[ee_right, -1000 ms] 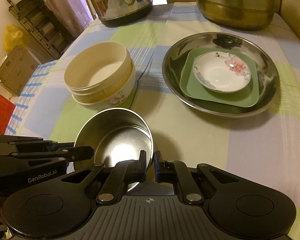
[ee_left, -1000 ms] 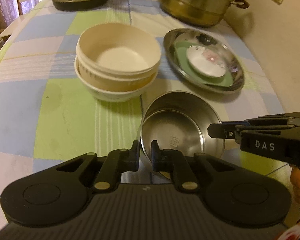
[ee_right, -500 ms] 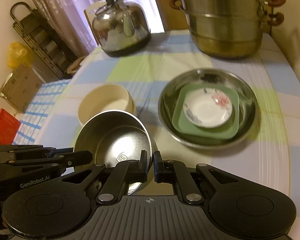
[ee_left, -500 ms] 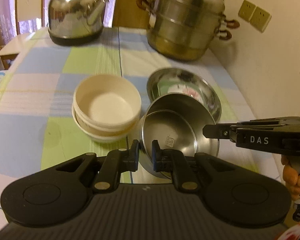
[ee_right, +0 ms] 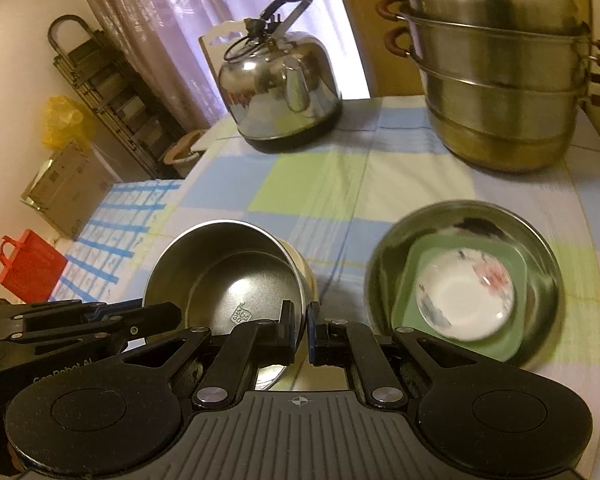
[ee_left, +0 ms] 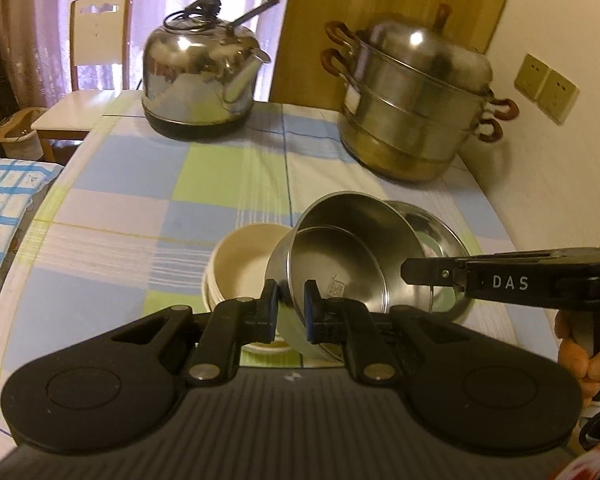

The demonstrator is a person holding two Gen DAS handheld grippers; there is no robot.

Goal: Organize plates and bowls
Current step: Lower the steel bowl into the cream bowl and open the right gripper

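Two handheld grippers are together holding one stainless steel bowl point(ee_left: 336, 264) clear of the checked tablecloth point(ee_left: 148, 184), in front of the cream bowl stack: the left gripper point(ee_left: 291, 309) is pinching its near rim between narrowed jaws, and the right gripper point(ee_right: 301, 327) is clamping the rim on the other side. Just behind the steel bowl, two stacked cream bowls point(ee_left: 242, 268) are sitting on the cloth; to the right of that stack, one steel dish point(ee_right: 464, 280) is carrying one green square plate point(ee_right: 416, 276) and one floral saucer point(ee_right: 466, 298). Far beyond the stack are standing one kettle point(ee_left: 200, 76) and one tiered steamer pot point(ee_left: 412, 108). A second earlier, the steel bowl was lying on the table; it is now riding higher, overlapping the stack.
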